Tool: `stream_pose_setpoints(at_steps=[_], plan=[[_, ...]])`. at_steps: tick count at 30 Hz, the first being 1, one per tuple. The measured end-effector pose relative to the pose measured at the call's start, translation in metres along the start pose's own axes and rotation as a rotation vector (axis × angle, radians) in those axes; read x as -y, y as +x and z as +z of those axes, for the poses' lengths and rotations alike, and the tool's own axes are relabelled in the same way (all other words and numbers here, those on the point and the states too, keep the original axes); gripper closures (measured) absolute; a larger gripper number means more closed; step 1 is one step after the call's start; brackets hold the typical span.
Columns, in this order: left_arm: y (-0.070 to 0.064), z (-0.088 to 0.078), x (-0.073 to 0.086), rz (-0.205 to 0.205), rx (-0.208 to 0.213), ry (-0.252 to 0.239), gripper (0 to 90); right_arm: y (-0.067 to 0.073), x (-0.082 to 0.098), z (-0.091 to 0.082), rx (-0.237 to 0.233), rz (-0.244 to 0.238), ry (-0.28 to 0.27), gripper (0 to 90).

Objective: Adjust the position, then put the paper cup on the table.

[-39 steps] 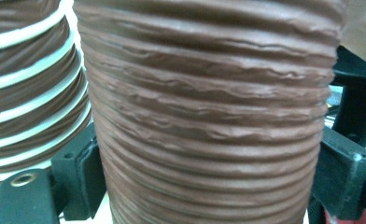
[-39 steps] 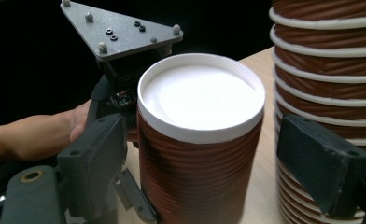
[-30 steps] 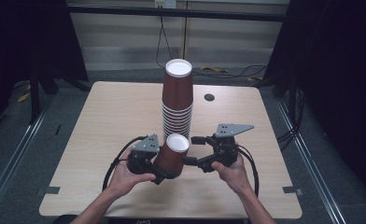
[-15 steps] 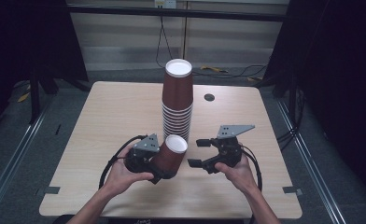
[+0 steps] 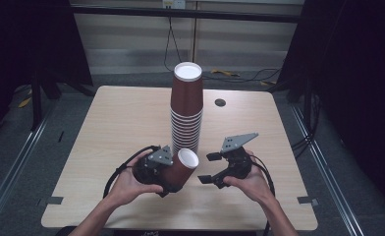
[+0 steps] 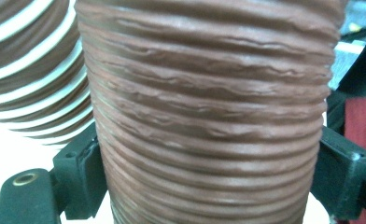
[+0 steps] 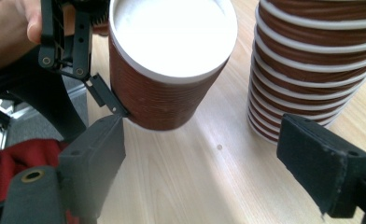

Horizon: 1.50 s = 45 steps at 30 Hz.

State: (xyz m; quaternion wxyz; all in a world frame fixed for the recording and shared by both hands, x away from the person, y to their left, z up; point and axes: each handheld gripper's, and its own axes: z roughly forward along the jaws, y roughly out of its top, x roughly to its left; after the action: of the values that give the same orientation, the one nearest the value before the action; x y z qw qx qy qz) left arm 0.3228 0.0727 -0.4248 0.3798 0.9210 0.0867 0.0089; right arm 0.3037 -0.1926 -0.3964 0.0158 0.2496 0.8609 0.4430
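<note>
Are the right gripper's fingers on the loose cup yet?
Apart. The right gripper view shows the right gripper open, bare table between its fingers, with the cup beyond them, clamped by the left gripper.

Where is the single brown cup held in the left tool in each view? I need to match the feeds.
High view: the single cup lies tilted at lower centre, held by the left tool, just in front of the cup stack.
Left gripper view: the cup's ribbed wall runs up the centre, clamped between the black jaws.
Right gripper view: upper left, white inside facing the camera.
Shared landmark: the cup stack, upper left in the left gripper view, upper right in the right gripper view.
</note>
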Motion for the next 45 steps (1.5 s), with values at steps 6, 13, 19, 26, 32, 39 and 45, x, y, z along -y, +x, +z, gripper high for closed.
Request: stream_pose_setpoints(at_steps=[6,13,19,26,32,39,45], plan=[[-0.001,0.005,0.0,0.01,0.0,0.061,13.6,0.001,0.001,0.004,0.001,-0.021,0.07,15.5],[-0.002,0.011,0.001,0.02,0.001,0.13,13.7,0.002,-0.001,0.01,0.038,-0.072,0.147,15.3],[-0.007,0.015,-0.002,0.056,-0.013,0.19,13.8,0.007,-0.001,0.014,0.052,-0.111,0.201,18.6],[-0.007,0.02,-0.007,0.085,-0.007,0.251,13.7,0.009,0.002,0.013,0.043,-0.128,0.244,18.9],[-0.012,0.027,-0.012,0.074,0.002,0.274,13.9,0.006,0.003,0.018,0.008,-0.122,0.318,18.3],[-0.013,0.028,-0.02,0.157,0.024,0.352,13.9,0.008,-0.001,0.023,0.007,-0.125,0.372,17.4],[-0.018,0.033,-0.019,0.166,0.035,0.389,14.2,0.006,0.001,0.028,-0.033,-0.114,0.423,17.2]])
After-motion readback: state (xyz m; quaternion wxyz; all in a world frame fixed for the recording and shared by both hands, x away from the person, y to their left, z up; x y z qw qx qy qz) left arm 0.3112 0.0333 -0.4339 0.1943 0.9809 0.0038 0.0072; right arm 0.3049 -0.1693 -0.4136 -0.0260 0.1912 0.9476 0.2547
